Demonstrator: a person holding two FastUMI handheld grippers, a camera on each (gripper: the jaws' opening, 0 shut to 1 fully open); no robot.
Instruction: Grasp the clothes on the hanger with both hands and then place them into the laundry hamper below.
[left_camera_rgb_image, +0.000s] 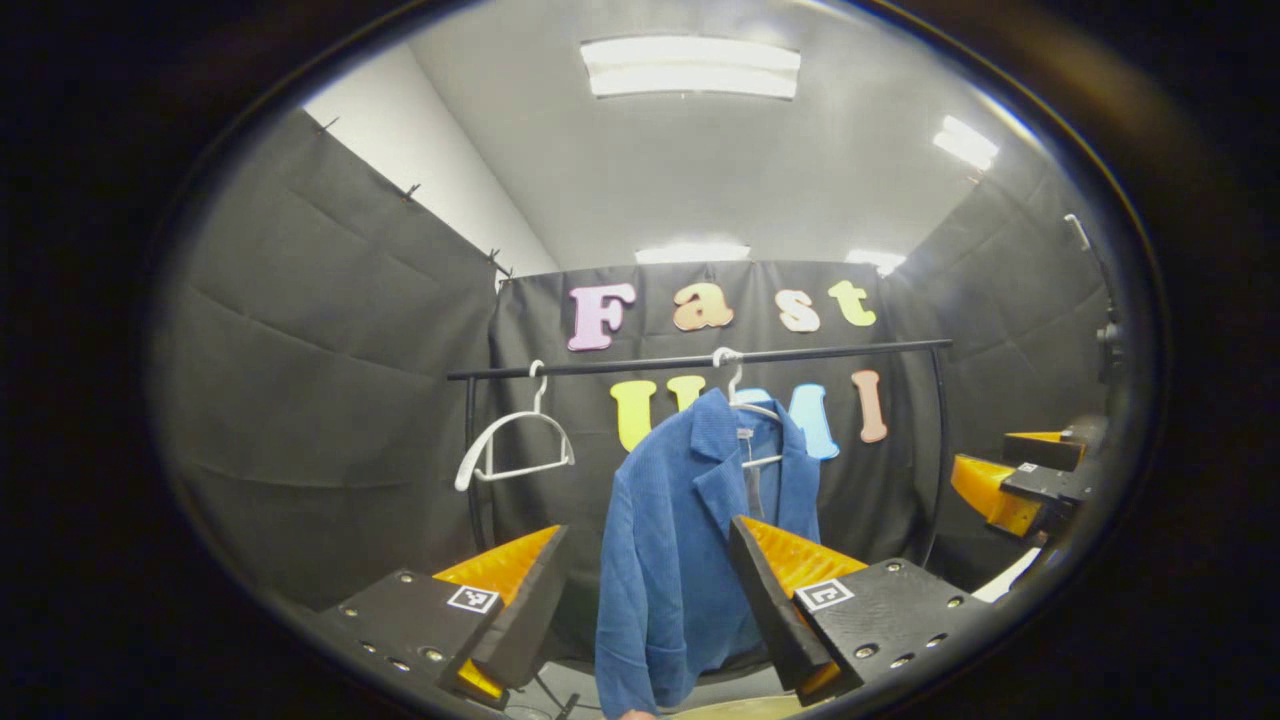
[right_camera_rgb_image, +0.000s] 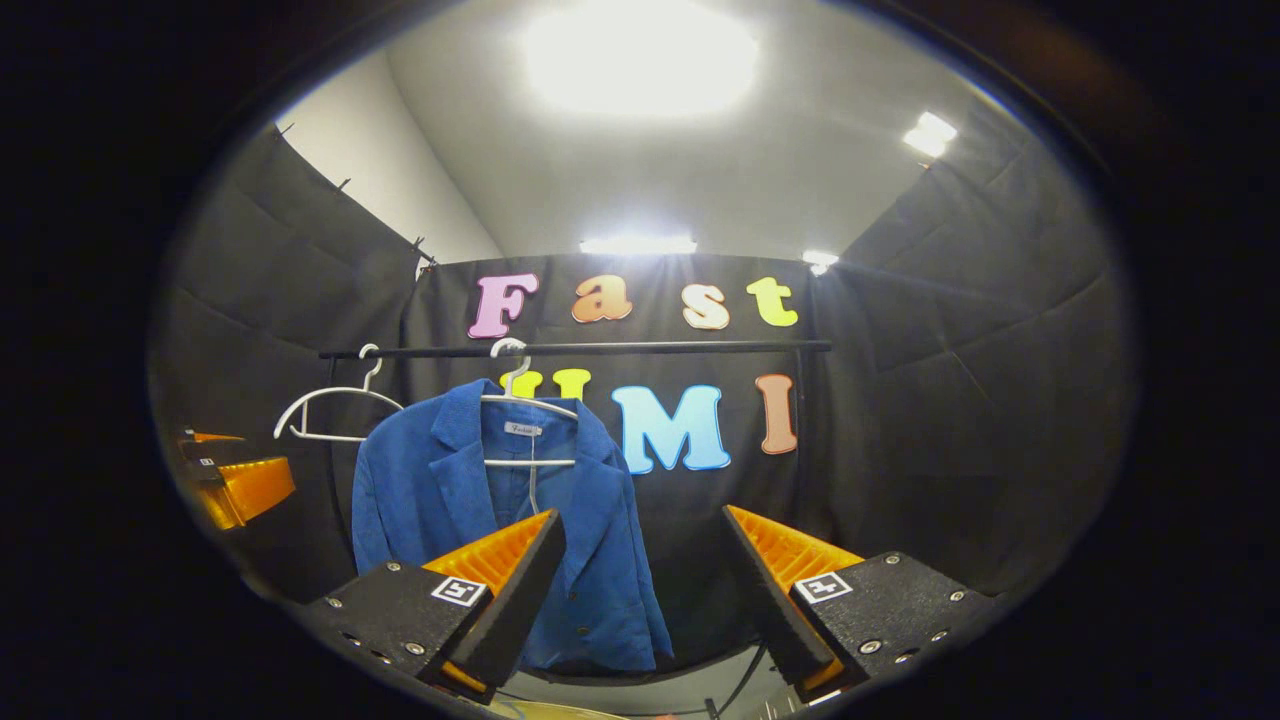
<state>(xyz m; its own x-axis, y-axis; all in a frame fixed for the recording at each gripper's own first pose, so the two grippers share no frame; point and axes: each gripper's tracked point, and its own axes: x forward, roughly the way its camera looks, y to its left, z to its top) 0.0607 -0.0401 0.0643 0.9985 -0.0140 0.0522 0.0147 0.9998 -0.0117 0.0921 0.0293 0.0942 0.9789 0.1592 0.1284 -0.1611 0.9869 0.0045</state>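
Blue jacket (left_camera_rgb_image: 680, 560): hangs from a white hanger (left_camera_rgb_image: 745, 400) on the black rail (left_camera_rgb_image: 700, 360), front open, collar and lapels showing, one sleeve falling straight down. In the right gripper view it sits left of centre, its hem low behind the near finger.

Empty white hanger (left_camera_rgb_image: 515, 440): on the same rail, apart from the jacket toward the rail's end.

Left gripper (left_camera_rgb_image: 650, 590): fingers wide apart, nothing between them; the jacket lies beyond the gap, not touched. Also seen at the left edge of the right gripper view.

Right gripper (right_camera_rgb_image: 645, 575): fingers wide apart, empty, aimed a little to one side of the jacket; also seen at the right edge of the left gripper view.

Step, as judged: approach, before any grasp. The next move calls for both grippers to advance to the garment, one to each side near the shoulders, close on the cloth, then lift it clear of the hanger.

Hard to make out: the laundry hamper; a pale curved edge low in both views may be its rim, but this cannot be confirmed. The jacket's lower hem is cut off by the fingers.
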